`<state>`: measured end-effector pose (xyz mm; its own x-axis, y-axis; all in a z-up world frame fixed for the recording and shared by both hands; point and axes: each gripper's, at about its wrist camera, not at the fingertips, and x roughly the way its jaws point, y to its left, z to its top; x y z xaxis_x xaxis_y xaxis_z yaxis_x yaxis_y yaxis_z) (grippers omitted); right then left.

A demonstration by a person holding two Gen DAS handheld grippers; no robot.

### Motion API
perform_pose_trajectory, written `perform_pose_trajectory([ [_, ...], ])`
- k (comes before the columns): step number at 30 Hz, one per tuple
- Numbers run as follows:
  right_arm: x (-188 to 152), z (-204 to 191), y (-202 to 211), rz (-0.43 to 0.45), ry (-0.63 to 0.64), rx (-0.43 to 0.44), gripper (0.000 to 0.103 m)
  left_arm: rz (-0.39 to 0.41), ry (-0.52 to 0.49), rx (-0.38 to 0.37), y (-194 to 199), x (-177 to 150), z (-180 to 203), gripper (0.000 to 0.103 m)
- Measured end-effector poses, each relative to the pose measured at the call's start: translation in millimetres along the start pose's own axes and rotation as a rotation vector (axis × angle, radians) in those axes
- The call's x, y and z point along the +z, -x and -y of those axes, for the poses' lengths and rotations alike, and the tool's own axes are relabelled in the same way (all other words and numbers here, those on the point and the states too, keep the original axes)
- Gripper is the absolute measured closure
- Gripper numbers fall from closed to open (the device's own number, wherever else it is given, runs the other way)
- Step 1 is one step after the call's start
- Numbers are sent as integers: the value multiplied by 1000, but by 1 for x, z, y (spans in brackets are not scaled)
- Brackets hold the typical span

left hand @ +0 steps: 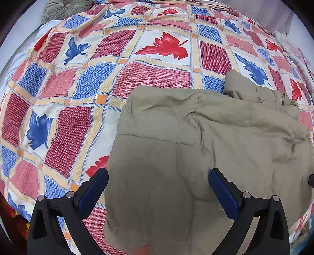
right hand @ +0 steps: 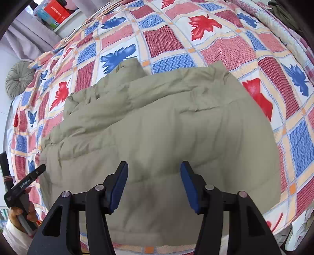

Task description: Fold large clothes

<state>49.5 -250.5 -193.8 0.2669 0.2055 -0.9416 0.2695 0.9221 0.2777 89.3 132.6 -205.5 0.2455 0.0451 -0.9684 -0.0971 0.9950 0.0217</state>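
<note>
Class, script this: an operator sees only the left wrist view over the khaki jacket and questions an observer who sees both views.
Operator: Is the right gripper holding the jacket?
Observer: No. It is open above the jacket, with nothing pinched between its pads.
Operator: What holds the left gripper?
Observer: A hand grips its handle.
Operator: Anything beyond the bed?
Observer: A red box on a white shelf.
</note>
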Motion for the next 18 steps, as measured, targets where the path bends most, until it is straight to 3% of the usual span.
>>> perform_pose_trajectory([
  [3,-8,-11,-2,-18,3,26,41,-18,24,3,1,-7,-9,0],
  [5,-12,-19,-3,-26,9,39,32,-25,33,8,1,-11,-15,0],
  [7,-15,-26,-5,-37,11,60,30,-27,36,11,0,-13,-21,0],
  [10,-20,-37,-9,-55,20,83,28,-51,31,-24,-3,-16,-27,0],
  [11,-21,-41,-10,-58,23,93,19,-52,29,-26,-3,-16,-28,0],
  [18,-30,-68,-19,-86,42,147,18,-46,22,-47,0,-19,-33,0],
])
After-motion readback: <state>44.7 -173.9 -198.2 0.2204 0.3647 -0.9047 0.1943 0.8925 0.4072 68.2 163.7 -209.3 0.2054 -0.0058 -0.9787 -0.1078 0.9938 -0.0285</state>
